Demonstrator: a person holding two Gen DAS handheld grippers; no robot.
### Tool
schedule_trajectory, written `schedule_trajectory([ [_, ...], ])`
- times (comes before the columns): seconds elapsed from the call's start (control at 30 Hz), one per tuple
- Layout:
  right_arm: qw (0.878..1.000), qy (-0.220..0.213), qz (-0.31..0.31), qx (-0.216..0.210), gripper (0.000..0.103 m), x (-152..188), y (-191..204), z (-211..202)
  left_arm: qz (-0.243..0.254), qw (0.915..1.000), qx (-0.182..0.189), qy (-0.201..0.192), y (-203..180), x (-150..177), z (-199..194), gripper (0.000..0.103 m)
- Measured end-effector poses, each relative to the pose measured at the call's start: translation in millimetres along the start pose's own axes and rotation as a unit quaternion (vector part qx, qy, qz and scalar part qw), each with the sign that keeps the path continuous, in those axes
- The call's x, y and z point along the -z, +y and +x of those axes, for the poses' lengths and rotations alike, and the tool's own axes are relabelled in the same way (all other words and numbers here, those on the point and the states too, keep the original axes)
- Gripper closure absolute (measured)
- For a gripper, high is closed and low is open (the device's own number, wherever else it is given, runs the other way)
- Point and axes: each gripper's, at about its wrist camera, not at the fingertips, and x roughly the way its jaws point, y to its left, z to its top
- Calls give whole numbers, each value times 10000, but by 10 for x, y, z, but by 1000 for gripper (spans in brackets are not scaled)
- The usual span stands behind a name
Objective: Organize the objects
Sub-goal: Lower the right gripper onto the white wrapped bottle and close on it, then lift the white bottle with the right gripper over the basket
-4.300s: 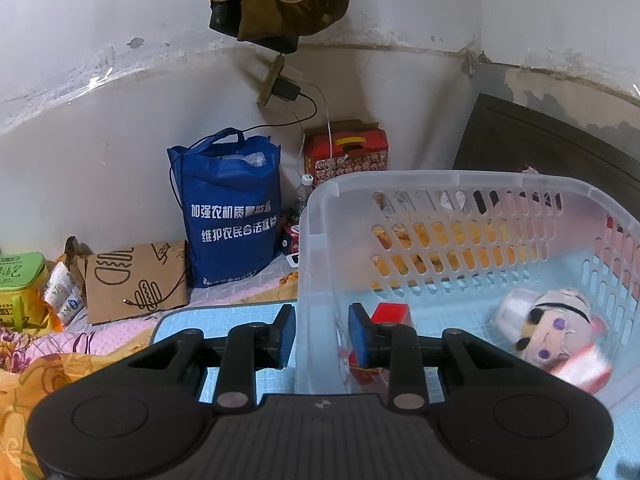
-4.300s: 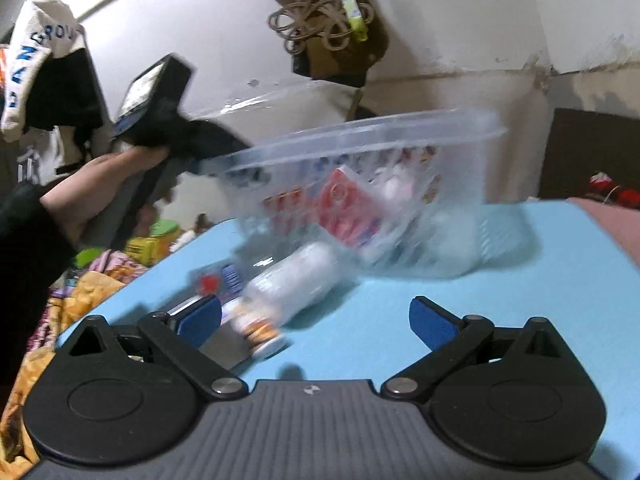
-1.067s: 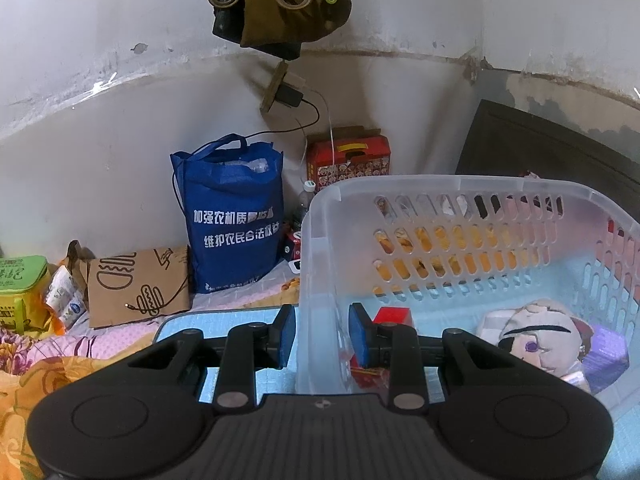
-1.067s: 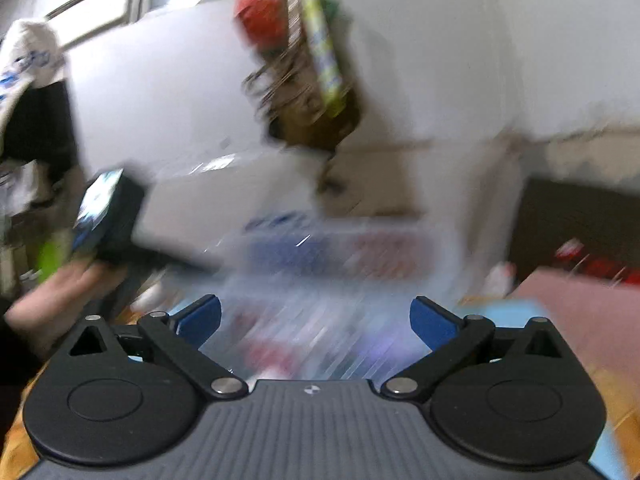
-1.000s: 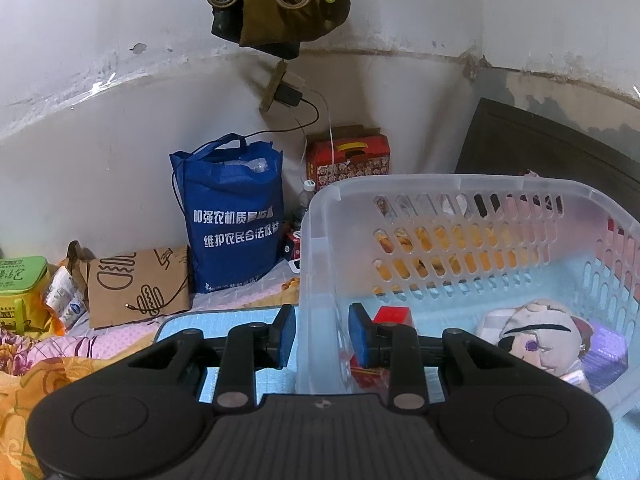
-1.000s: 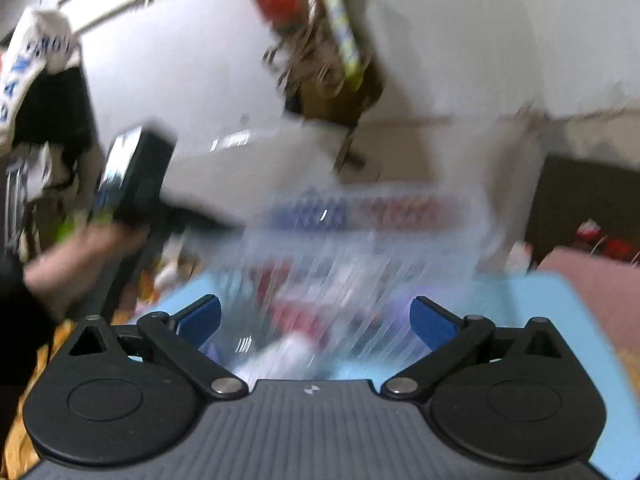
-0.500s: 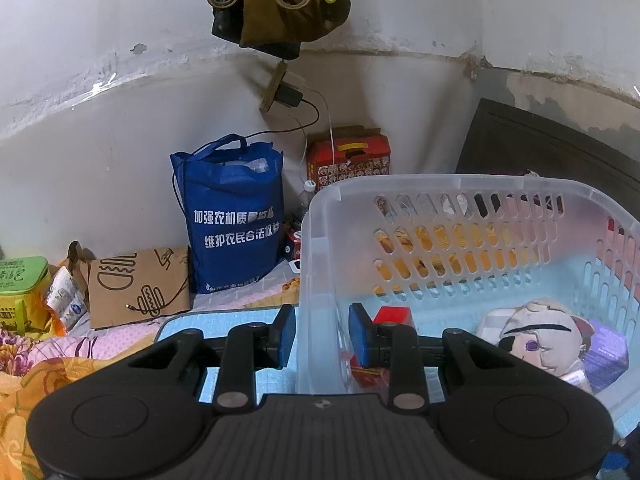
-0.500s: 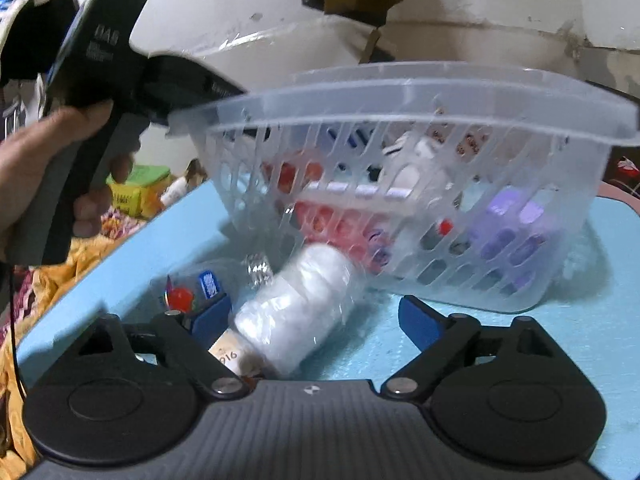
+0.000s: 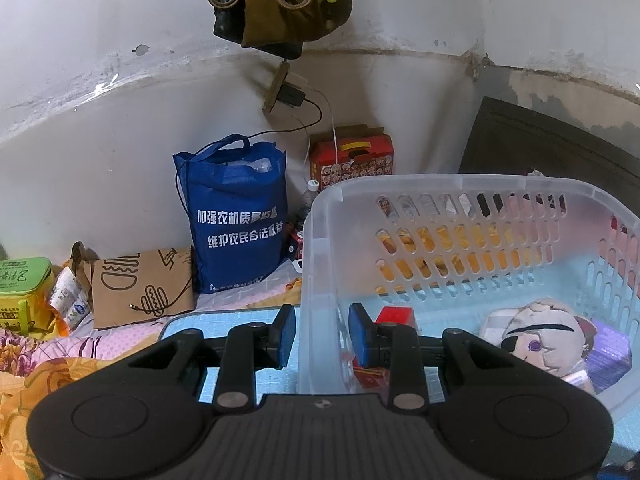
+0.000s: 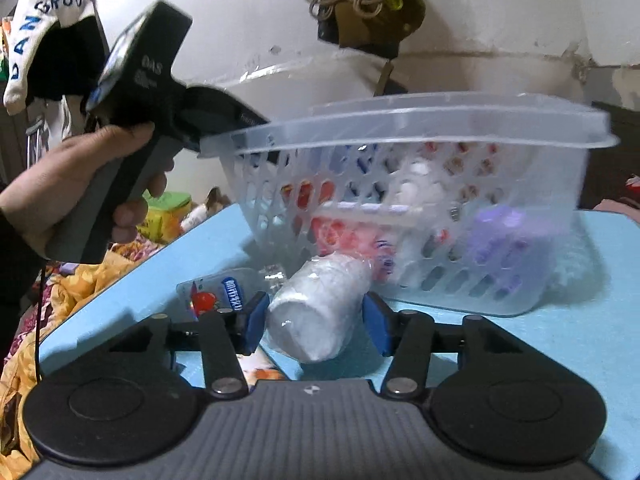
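Note:
A clear plastic basket (image 9: 460,180) stands on the light-blue mat (image 10: 540,340). My left gripper (image 9: 322,334) is shut on its near left wall, one pad outside and one inside. In the basket lie a plush doll (image 9: 536,336), a purple box (image 9: 608,348) and a red box (image 9: 396,316). In front of the basket (image 10: 400,120) lies a white plastic-wrapped roll (image 10: 320,304). My right gripper (image 10: 316,320) is closing on it, its blue pads touching both sides. A clear bottle (image 10: 220,292) with a red and blue label lies just left of the roll.
A person's hand (image 10: 80,184) holds the left gripper's handle at the basket's left. Against the wall stand a blue bag (image 9: 236,220), a brown paper bag (image 9: 140,284), a red carton (image 9: 352,156) and a green box (image 9: 24,292). Flowered bedding surrounds the mat.
My right gripper has come down to the white roll and its jaws have narrowed from wide apart onto its sides. The left gripper and the basket have stayed put.

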Motion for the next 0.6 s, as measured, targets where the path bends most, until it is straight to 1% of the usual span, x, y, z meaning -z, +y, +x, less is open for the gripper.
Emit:
schedule_trajectory([
  [0.2,9987,-323,102,373,48,23,-308,-254,14,10000,-26,-15,6,-4,1,68],
  [0.33,9983,-415,297,270,49,53,-458,-288,27,10000,-42,-18,3,-5,4,68],
  [0.47,9984,-480,114,266,49,60,-384,-272,31,10000,-58,-26,1,-4,2,68],
  [0.6,9981,-595,51,139,49,79,-384,-304,54,10000,-69,-25,-2,-3,4,68],
])
